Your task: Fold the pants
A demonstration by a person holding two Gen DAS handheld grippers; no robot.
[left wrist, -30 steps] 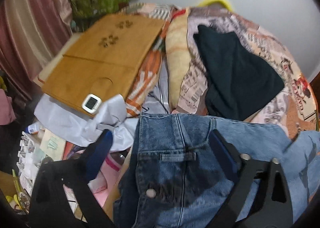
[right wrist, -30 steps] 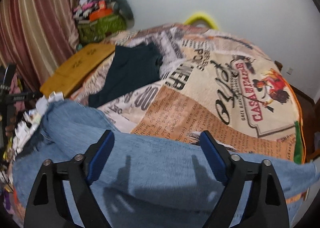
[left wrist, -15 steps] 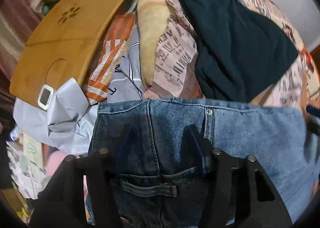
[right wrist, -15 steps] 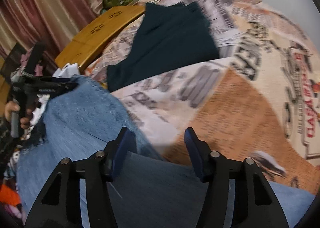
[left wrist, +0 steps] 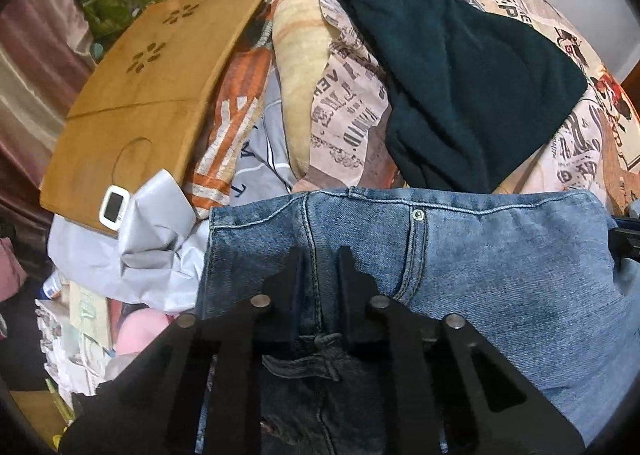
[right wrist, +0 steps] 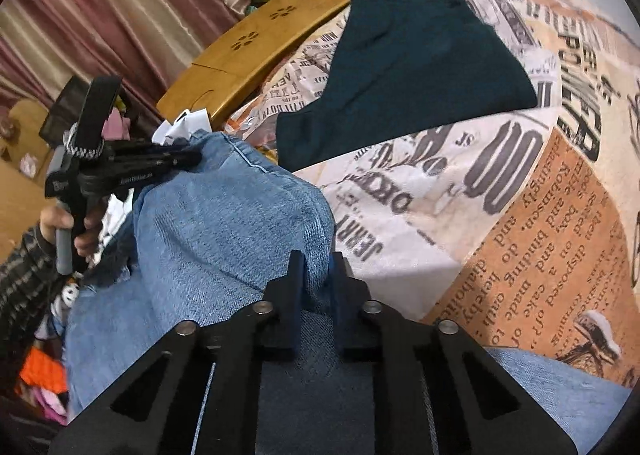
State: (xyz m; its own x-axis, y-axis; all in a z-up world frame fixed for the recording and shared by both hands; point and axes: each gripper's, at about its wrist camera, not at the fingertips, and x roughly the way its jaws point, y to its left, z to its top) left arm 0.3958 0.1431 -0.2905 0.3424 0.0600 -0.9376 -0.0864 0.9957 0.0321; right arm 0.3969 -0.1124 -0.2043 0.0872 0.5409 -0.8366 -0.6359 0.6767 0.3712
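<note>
Jeans (left wrist: 500, 255) pinched in left tool (left wrist: 319, 267) and right tool (right wrist: 318, 269)

One pair of jeans (left wrist: 500, 255), one dark garment (left wrist: 460, 75), one wooden board (left wrist: 152, 95), two tools (left wrist: 320, 267)

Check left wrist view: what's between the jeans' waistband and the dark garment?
A narrow strip of newsprint bedspread; the jeans sit just below the dark garment.
</note>
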